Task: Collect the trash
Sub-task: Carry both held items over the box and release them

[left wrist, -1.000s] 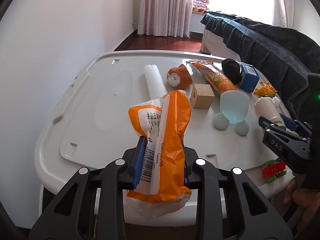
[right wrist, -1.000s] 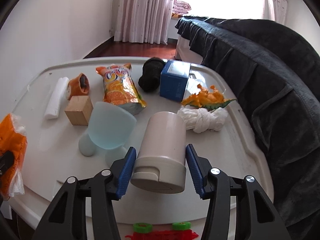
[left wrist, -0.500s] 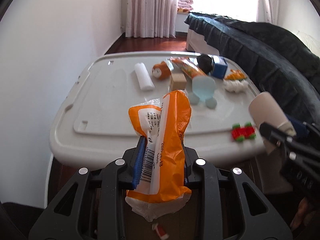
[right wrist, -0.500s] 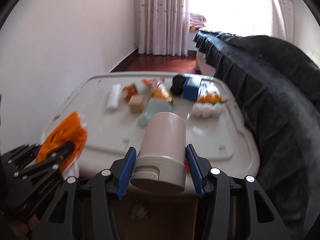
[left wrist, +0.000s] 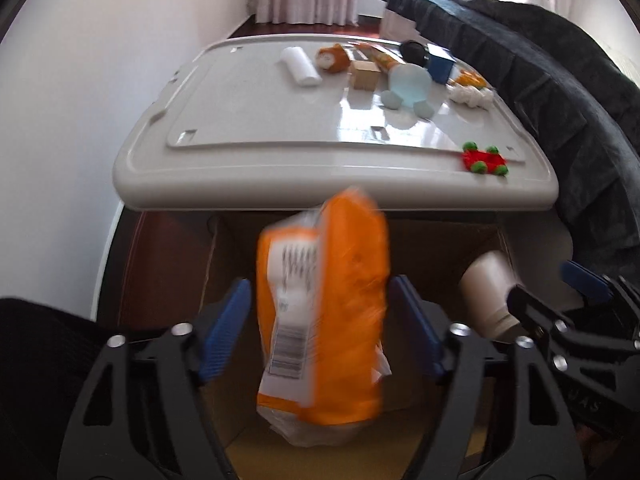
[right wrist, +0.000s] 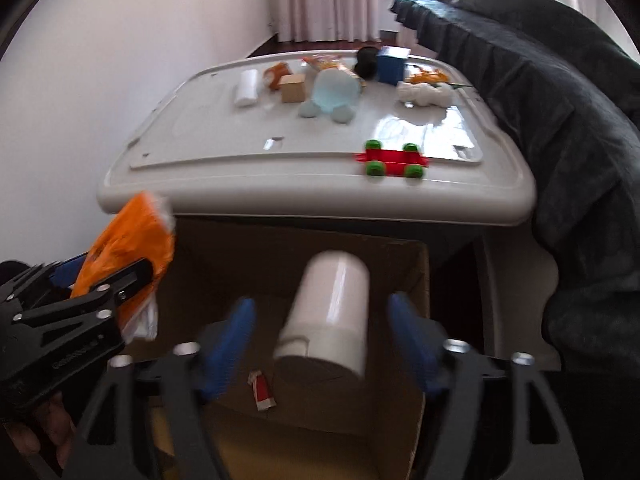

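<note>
My left gripper [left wrist: 320, 328] is open over a cardboard box [left wrist: 440, 248]. The orange snack bag [left wrist: 320, 312] is loose between its spread pads, blurred, falling into the box. My right gripper [right wrist: 324, 344] is also open over the same box [right wrist: 416, 276]. The beige bottle [right wrist: 328, 312] is free between its pads and dropping. A small red and white wrapper [right wrist: 262, 390] lies on the box floor. The bottle also shows in the left wrist view [left wrist: 486, 292], and the bag in the right wrist view [right wrist: 128, 256].
Beyond the box a white table [left wrist: 280, 168] carries a red toy car [left wrist: 484, 158], a blue cup [left wrist: 408, 82], a wooden block [left wrist: 364, 74], a white roll [left wrist: 300, 66], an orange packet [left wrist: 380, 56] and a blue box [left wrist: 440, 64]. A dark sofa [right wrist: 560, 100] runs along the right.
Both grippers pulled back from the table to above the cardboard box and opened. The orange bag and the beige bottle have come loose and are dropping.
</note>
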Demonstrator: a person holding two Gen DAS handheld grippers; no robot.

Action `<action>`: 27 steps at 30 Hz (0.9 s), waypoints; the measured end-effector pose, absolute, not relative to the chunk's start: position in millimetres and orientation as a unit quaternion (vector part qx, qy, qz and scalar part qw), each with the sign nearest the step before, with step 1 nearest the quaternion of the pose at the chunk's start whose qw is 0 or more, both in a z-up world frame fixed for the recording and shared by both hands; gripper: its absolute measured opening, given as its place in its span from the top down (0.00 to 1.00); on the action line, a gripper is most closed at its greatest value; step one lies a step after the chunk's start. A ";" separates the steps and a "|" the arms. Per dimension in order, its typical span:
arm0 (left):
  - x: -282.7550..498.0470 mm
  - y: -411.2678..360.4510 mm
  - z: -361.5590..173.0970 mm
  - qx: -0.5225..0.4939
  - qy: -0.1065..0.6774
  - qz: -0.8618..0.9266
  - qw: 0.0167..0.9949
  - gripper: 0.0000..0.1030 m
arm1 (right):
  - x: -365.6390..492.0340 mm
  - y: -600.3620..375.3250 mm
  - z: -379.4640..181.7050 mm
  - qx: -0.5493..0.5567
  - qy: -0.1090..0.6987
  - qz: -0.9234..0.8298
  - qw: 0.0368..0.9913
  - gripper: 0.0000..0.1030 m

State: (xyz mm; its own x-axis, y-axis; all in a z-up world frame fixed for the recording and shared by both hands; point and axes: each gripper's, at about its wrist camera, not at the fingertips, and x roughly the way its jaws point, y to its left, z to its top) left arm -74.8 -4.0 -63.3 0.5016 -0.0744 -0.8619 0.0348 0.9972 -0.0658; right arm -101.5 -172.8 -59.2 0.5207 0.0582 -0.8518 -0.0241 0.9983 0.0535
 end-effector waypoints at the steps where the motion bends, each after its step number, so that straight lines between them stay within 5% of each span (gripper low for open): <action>1: -74.2 -1.2 -62.3 -0.023 0.500 -0.022 0.866 0.20 | -102.2 -174.8 -56.9 0.019 0.484 0.021 0.875 0.13; 27: -21.1 -5.5 -37.1 -0.013 0.449 -0.013 0.893 0.19 | -81.9 -206.3 6.5 0.051 0.363 -0.011 0.930 0.10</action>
